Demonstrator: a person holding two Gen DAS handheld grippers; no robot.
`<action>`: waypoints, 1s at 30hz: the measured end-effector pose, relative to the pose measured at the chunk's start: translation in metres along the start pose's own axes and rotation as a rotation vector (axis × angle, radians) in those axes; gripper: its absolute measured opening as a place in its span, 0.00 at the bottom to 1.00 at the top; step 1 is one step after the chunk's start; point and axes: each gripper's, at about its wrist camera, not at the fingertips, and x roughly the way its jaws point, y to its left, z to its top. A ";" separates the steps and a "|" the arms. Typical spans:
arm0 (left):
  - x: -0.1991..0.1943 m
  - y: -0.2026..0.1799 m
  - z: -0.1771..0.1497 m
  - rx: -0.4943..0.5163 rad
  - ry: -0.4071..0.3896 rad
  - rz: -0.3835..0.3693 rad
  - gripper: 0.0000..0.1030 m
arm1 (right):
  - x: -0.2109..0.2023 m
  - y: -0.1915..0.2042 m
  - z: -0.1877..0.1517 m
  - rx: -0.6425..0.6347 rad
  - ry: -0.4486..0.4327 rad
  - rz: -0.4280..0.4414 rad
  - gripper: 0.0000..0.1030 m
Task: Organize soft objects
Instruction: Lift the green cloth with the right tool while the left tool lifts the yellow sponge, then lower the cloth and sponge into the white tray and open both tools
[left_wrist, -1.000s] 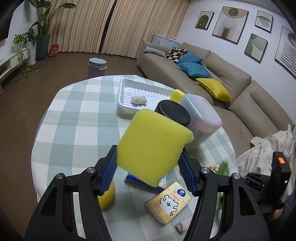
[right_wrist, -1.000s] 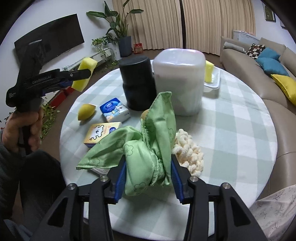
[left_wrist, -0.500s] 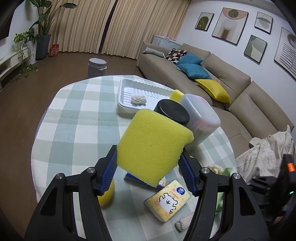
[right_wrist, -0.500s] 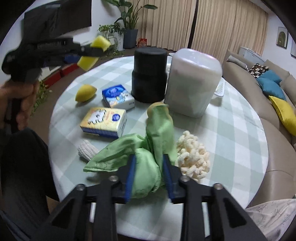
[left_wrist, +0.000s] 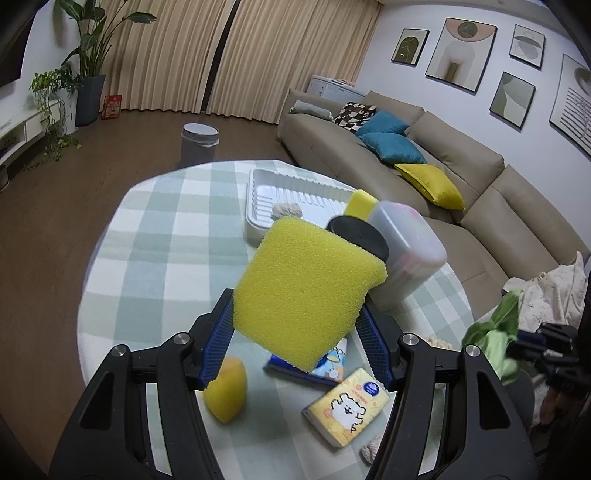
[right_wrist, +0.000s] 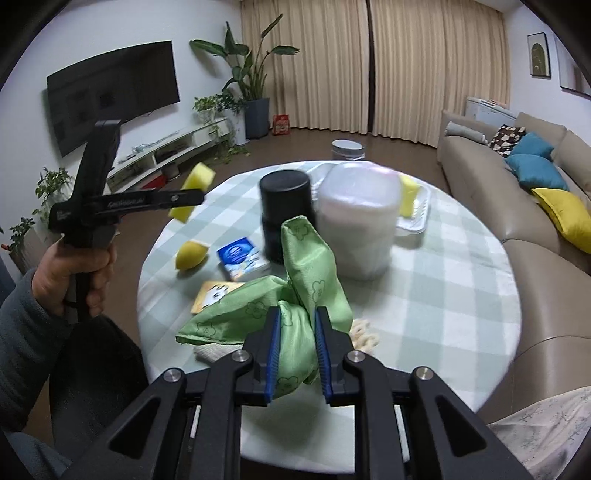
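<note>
Left hand-held gripper (left_wrist: 297, 332): part-open, its blue pads pressed on a yellow sponge (left_wrist: 308, 291) held in the air above the bench (left_wrist: 159, 258), on the near side of the white tray (left_wrist: 291, 184).
Right hand-held gripper (right_wrist: 297, 354): jaws have just been closing and now pinch a bunched green cloth (right_wrist: 303, 295), which hangs clear of the bench, well short of the tray.
Person: one hand (right_wrist: 74, 273) in a grey sleeve grips the left tool's handle.
White tray: at the far edge of the bench; a pale woolly item (left_wrist: 286, 209) lies in it, and a second yellow sponge (right_wrist: 408, 192) stands at its right end.
Between grippers and tray: a black canister (right_wrist: 286, 210) and a frosted plastic tub (right_wrist: 356, 221) stand side by side.
Loose on the bench, nearer than the tray: a yellow wedge sponge (left_wrist: 225, 387), a blue tissue pack (right_wrist: 242, 258), a yellow tissue pack (left_wrist: 347, 404), a cream knobbly cloth (right_wrist: 364, 332).
Progress: judged early to midway; two items appear sorted into the tray, two are in the air, several remain to collect.
</note>
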 end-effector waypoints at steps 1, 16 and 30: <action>-0.001 0.001 0.003 0.003 -0.004 0.003 0.59 | -0.003 -0.005 0.003 0.009 -0.003 0.003 0.19; 0.005 -0.006 0.020 0.052 -0.003 0.001 0.59 | -0.008 -0.091 0.030 0.288 -0.067 0.170 0.19; 0.038 0.003 0.109 0.153 -0.008 0.062 0.58 | 0.018 -0.188 0.094 0.254 -0.071 -0.036 0.19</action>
